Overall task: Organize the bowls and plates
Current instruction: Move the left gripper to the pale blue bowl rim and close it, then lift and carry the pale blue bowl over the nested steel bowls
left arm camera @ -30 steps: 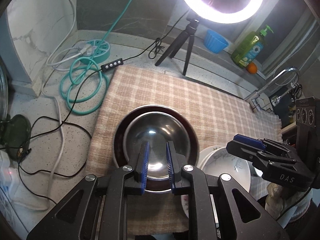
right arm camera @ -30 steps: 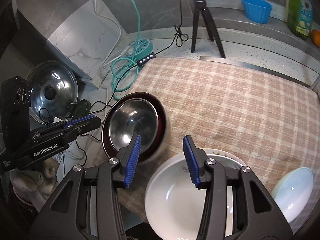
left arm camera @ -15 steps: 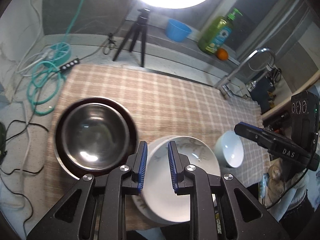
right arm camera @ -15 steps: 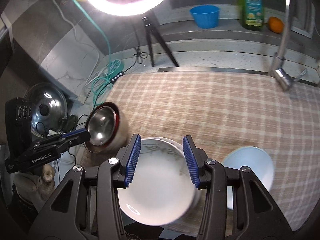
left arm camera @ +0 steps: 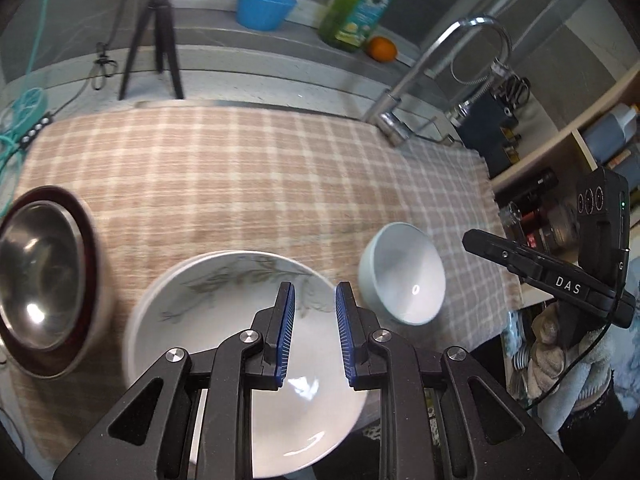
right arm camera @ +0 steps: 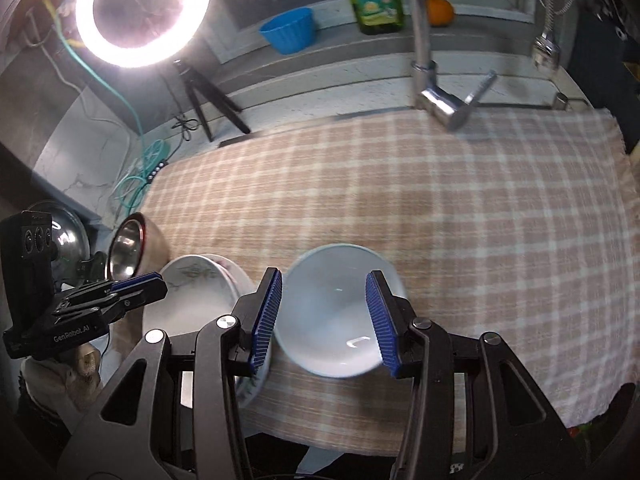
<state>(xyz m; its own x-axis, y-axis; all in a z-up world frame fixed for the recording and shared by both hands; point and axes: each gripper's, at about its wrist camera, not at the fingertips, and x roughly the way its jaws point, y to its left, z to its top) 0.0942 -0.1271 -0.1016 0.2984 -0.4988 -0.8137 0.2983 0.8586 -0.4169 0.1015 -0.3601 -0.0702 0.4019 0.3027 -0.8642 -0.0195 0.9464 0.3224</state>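
Observation:
A white leaf-patterned plate [left arm camera: 224,320] lies on the checked cloth [left arm camera: 248,168] near the front edge. My left gripper [left arm camera: 315,334] hovers over it, open and empty, with a narrow gap. A small pale-blue bowl [left arm camera: 404,276] sits to the plate's right. A steel bowl inside a dark-red bowl [left arm camera: 40,276] sits at the left. In the right wrist view my right gripper [right arm camera: 326,318] is open wide above the pale bowl [right arm camera: 340,308], its fingers on either side of it. The plate [right arm camera: 196,292] and steel bowl [right arm camera: 128,248] lie to its left.
A ring light on a tripod [right arm camera: 140,12], teal cable [right arm camera: 136,184], a blue cup [left arm camera: 264,8], a green soap bottle [left arm camera: 360,4], an orange [left arm camera: 382,48] and a faucet [left arm camera: 440,60] line the back. A pot lid [right arm camera: 72,236] lies off the cloth at left.
Both grippers swung right: the left from over the steel bowl to over the plate, the right from over the plate to over the pale bowl. The right gripper's gap widened.

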